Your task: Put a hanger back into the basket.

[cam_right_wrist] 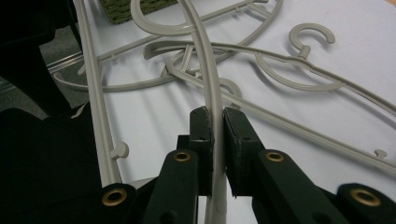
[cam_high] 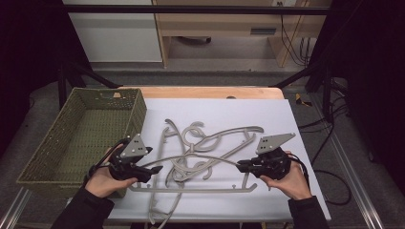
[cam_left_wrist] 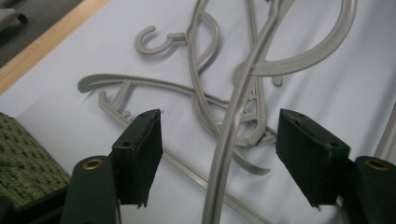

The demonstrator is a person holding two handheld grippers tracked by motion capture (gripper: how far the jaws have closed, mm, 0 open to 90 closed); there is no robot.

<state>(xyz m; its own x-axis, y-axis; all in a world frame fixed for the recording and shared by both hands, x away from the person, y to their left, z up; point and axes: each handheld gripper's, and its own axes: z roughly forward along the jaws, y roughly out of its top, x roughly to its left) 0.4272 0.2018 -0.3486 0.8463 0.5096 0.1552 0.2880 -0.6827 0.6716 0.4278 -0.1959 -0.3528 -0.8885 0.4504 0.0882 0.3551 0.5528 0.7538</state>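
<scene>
Two grippers are on one grey plastic clothes hanger [cam_high: 196,157], and I have a clear look at both ends of it. My right gripper [cam_right_wrist: 218,122] has its jaws pressed together on the hanger's arm — in the right gripper view the pale bar runs straight up between the two black pads with no gap on either side. In the high view that gripper [cam_high: 244,166] sits at the right side of the white sheet [cam_high: 286,191], with the hanger's arm stretching leftward from it across the pile.

My left gripper [cam_left_wrist: 219,154] is spread, not yet pinching: the same hanger's arm passes up between its jaws in the left gripper view, but each pad stands apart from it. In the high view the left gripper [cam_high: 154,170] is near the lower corner of the green woven basket [cam_high: 43,157], which stands at the left of the table, overlapping the sheet's edge.

Under the held hanger lies a tangle of other grey hangers [cam_high: 210,138] — hooks and curved arms crossing one another in the middle of the sheet, with one long straight bar [cam_high: 191,189] lying along the near side. A hook [cam_left_wrist: 152,41] shows at the far end of the tangle in the left gripper view.
</scene>
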